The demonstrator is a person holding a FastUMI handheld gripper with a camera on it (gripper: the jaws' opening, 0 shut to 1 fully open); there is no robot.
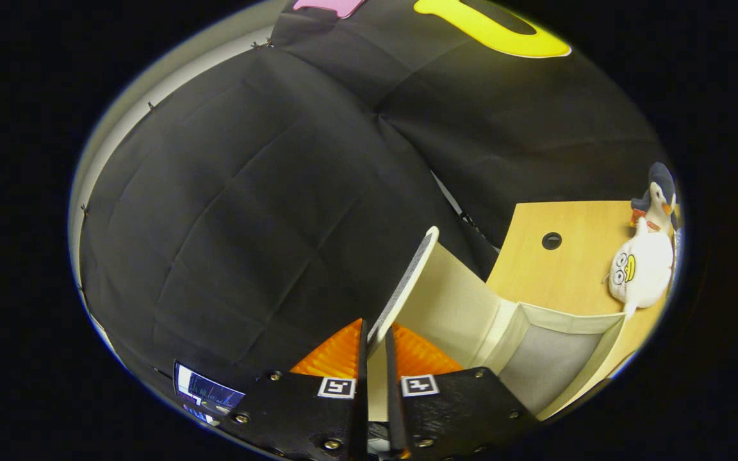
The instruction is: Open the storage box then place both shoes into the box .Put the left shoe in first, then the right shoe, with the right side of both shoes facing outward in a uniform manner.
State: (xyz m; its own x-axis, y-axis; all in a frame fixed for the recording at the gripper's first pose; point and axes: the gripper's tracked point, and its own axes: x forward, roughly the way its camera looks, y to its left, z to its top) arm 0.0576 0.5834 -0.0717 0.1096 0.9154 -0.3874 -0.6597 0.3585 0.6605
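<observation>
We held the gripper (374, 349) clamped on the thin cream lid (407, 282) of the cream fabric storage box (574, 323) on the wooden table (561, 269), judging that the raised flap could slip free and drop closed.

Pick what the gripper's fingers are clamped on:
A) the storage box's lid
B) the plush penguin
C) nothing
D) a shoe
A: the gripper has both fingers pressed on the lid edge, which is raised above the open storage box; the plush penguin lies on the table beyond.
</observation>
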